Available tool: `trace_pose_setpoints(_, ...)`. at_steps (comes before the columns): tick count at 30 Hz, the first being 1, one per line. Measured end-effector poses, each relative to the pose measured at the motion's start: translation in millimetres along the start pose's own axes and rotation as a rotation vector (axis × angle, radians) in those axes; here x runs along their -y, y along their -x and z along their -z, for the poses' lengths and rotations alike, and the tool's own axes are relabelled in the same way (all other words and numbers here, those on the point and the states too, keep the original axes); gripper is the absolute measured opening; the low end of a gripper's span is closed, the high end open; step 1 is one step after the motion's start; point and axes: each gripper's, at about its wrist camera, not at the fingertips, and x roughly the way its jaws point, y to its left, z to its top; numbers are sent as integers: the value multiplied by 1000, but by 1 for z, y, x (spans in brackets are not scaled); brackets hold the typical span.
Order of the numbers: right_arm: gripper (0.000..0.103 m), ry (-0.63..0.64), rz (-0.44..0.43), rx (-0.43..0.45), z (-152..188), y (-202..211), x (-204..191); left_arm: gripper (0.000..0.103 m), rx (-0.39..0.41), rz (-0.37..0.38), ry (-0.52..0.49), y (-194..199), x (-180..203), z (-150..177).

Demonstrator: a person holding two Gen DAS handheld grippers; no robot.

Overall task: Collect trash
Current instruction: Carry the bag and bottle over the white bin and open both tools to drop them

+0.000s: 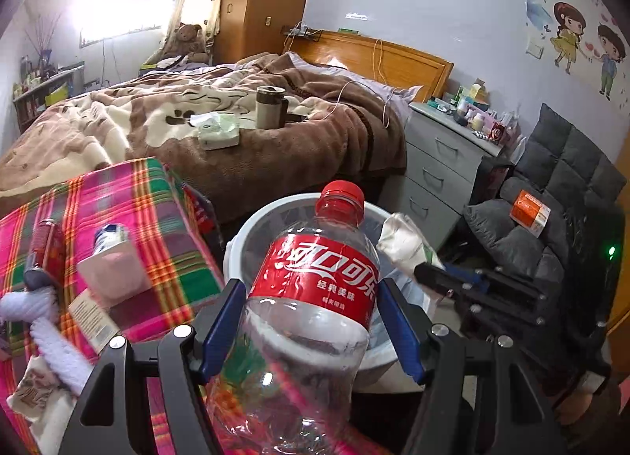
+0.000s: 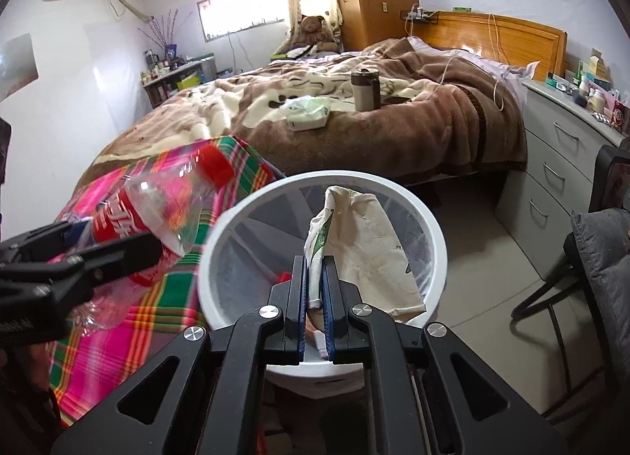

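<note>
My left gripper is shut on an empty clear cola bottle with a red label and red cap, held beside the rim of the white trash bin. The bottle also shows in the right wrist view, left of the bin. My right gripper is shut on a crumpled white paper wrapper and holds it over the bin's opening. The wrapper also shows in the left wrist view. A clear liner and a bit of red trash lie inside the bin.
A table with a pink and green plaid cloth stands left of the bin, with a can, a small bottle and white cloths on it. A bed lies behind. Grey drawers and a grey chair stand at the right.
</note>
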Motion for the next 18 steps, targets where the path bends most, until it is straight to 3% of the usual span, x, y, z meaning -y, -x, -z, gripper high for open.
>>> trace_pose_setpoints(5,7,-9,3,-24,-4,-10,9,69,-40,34,-5,-22,8,-6)
trace_pose_setpoints(10,7,-9,53,-30,-3,-14,14,69,-29,69,-5,-29,13,-8)
trace_pose_setpoints(15,9,-23,68,-50,-1,-17,20,73,-8,48,9,-25,8,-9)
trace_pose_setpoints(17,13,-32,65,-49,-1,-15,21,73,-4,51,16,-20,7,-8)
trace_pose_setpoints(18,28,-35,59,-45,-1,-14,21,73,3,46,14,-18,6,-8)
